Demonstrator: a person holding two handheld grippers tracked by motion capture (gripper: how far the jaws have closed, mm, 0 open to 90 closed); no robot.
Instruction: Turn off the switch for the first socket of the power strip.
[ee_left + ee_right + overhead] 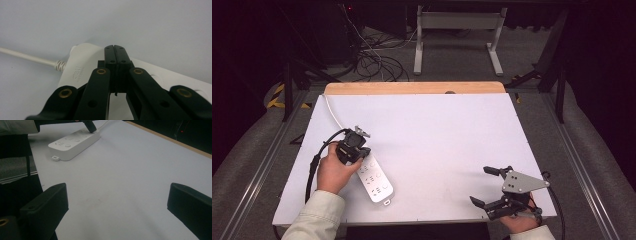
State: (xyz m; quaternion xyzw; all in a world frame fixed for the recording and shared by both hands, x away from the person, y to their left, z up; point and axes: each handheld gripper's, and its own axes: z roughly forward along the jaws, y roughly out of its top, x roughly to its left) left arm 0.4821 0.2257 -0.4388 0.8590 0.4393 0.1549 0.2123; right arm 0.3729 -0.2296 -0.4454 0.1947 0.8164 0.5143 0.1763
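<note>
A white power strip (377, 183) lies on the left part of the white table (437, 130), its white cable (332, 111) running toward the far edge. My left gripper (357, 152), held in a hand, points down onto the strip's cable end. In the left gripper view its jaws are pressed together, so the left gripper (115, 51) is shut, tips at the top of the power strip (82, 67) near the cable (27, 57). My right gripper (483, 186) hovers open at the near right with nothing between its fingers. The right gripper view looks across bare table between the open right gripper (117, 205) toward the power strip (75, 142).
A wooden strip (412, 88) borders the table's far edge. Beyond it, on the floor, are tangled cables (377, 62) and a white table frame (457, 35). A black cable (314, 165) trails from the left gripper past the table's left side.
</note>
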